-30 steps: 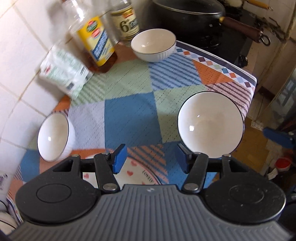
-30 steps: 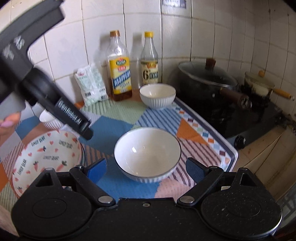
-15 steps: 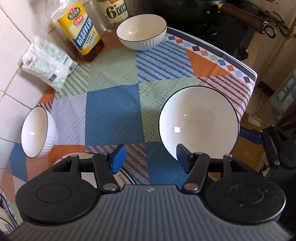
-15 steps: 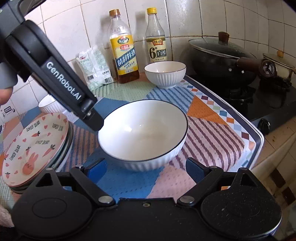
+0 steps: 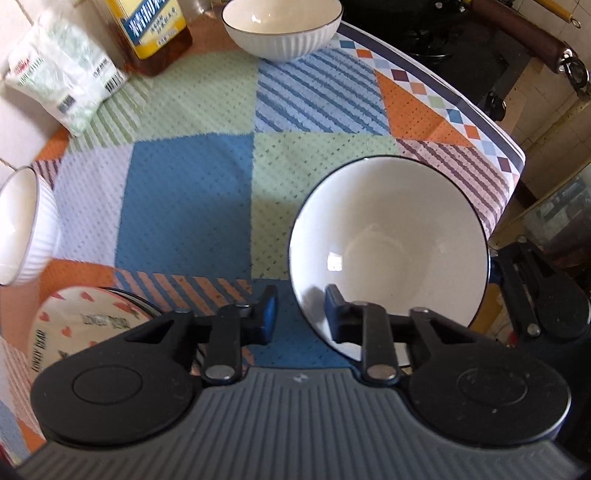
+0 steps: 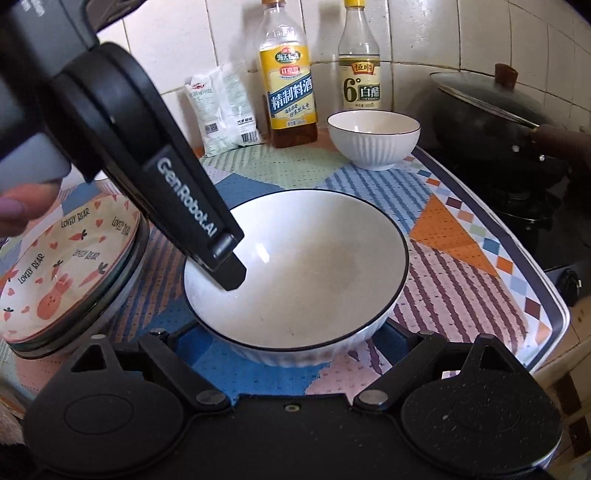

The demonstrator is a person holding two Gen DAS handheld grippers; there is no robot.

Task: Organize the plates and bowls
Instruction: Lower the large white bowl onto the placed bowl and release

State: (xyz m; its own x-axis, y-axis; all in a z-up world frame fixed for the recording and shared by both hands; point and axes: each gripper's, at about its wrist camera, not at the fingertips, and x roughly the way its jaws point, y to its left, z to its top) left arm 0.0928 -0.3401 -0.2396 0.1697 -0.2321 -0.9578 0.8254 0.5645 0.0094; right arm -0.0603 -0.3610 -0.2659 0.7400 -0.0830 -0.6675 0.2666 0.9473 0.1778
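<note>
From the left wrist view, the left gripper (image 5: 300, 314) hangs over the large bowl (image 5: 388, 251), its fingers apart and straddling the bowl's near rim, one pad inside, one outside, neither clearly pressing yet. The step in hand looks like taking this bowl for stacking; next the fingers must close on the thin rim without tipping it. The bowl is glossy white ceramic with a dark rim line, sitting on a dotted patchwork mat (image 5: 184, 206). A ribbed small bowl (image 5: 282, 29) stands at the far edge, and another bowl (image 5: 26, 229) at the left.

From the right wrist view, the right gripper (image 6: 291, 332) has its fingers spread wide around the large bowl's (image 6: 314, 266) ribbed base, tips hidden behind it. A stack of plates (image 6: 62, 266) with carrot prints sits just beside it.
</note>
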